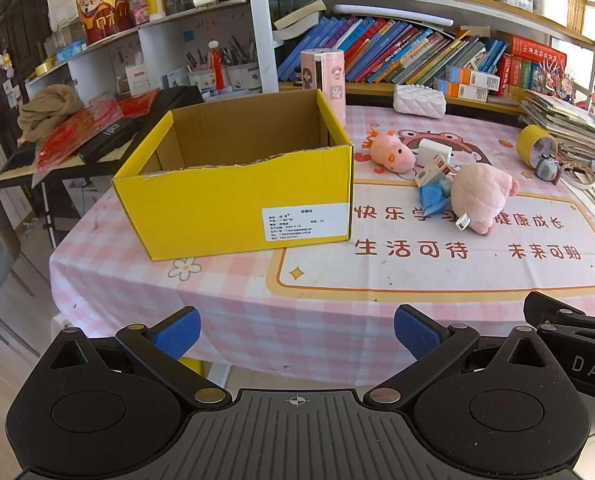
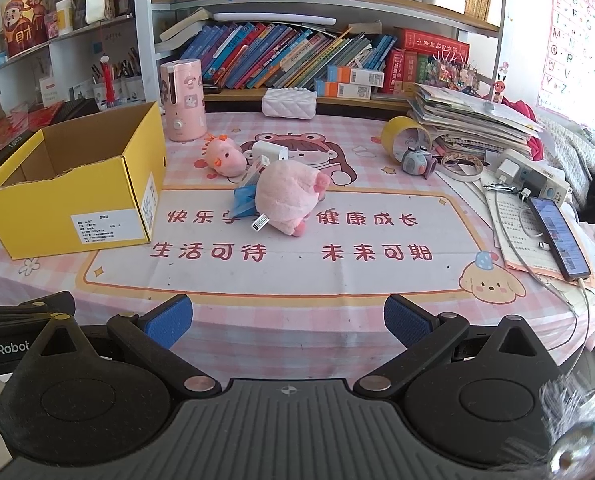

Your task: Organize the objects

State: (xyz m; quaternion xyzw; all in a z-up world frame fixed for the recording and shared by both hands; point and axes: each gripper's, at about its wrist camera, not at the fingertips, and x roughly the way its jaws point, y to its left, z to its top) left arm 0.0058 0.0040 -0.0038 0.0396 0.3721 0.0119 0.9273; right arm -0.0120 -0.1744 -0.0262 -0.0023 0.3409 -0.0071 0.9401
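Note:
An open, empty yellow cardboard box (image 1: 233,200) (image 2: 69,196) stands on the left of the table. To its right lie a big pink plush pig (image 1: 481,196) (image 2: 289,196), a small pink plush with orange crest (image 1: 391,152) (image 2: 223,156), a white charger block (image 1: 433,150) (image 2: 269,150), a small white box (image 1: 433,170) and a blue paper piece (image 1: 431,200) (image 2: 243,202). My left gripper (image 1: 297,334) and right gripper (image 2: 287,322) are open and empty, held at the near table edge, well short of the objects.
A pink dispenser (image 2: 181,100), white tissue case (image 2: 289,104), yellow tape roll (image 2: 403,134), small grey toy (image 2: 415,160), book stack (image 2: 473,120), power strip (image 2: 533,176) and phone (image 2: 557,236) crowd the back and right. Bookshelves stand behind. A keyboard (image 1: 77,148) sits left.

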